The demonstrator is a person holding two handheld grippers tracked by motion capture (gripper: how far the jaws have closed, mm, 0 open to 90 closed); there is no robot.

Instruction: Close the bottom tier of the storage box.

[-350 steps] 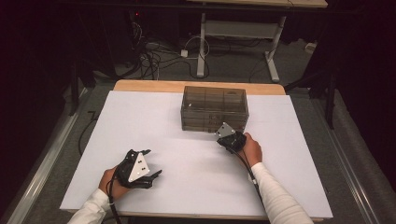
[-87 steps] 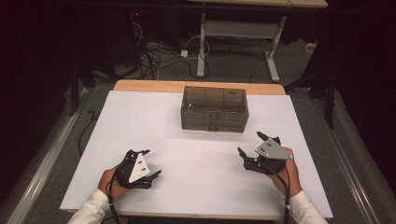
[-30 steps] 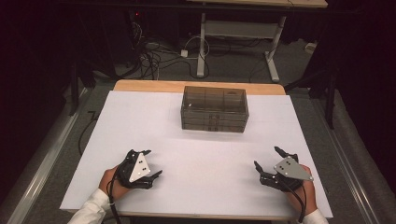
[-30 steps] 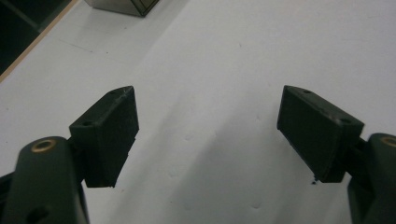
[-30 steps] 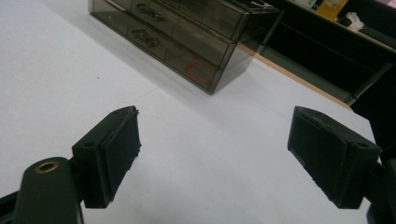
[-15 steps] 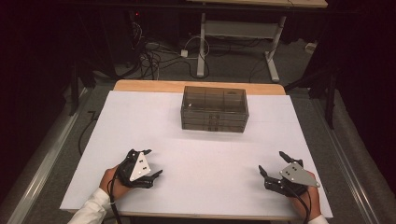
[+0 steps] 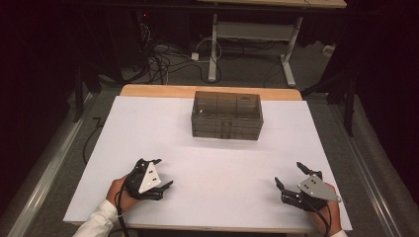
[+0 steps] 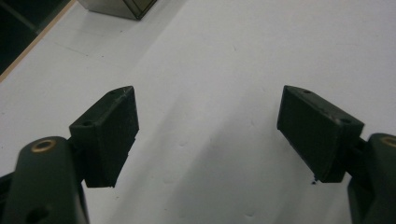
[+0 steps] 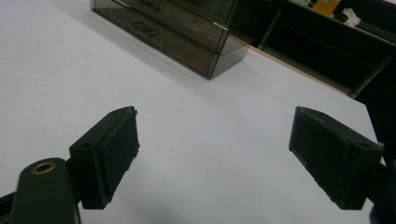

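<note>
A smoky transparent drawer box stands at the back middle of the white table, its drawers closed; small items show dimly inside it. A corner of the box appears at the top of the left gripper view. My left gripper rests near the front left edge, open, with nothing between its jaws. My right gripper sits near the front right corner, also open and empty. Both are well apart from the box.
The wide white surface between the grippers and the box is bare. Behind the table lie cables on the floor and the legs of another desk. Dark curtains close in both sides.
My right gripper has drawn back from the drawer box to the front right corner of the table, staying open. The left gripper has kept still.
</note>
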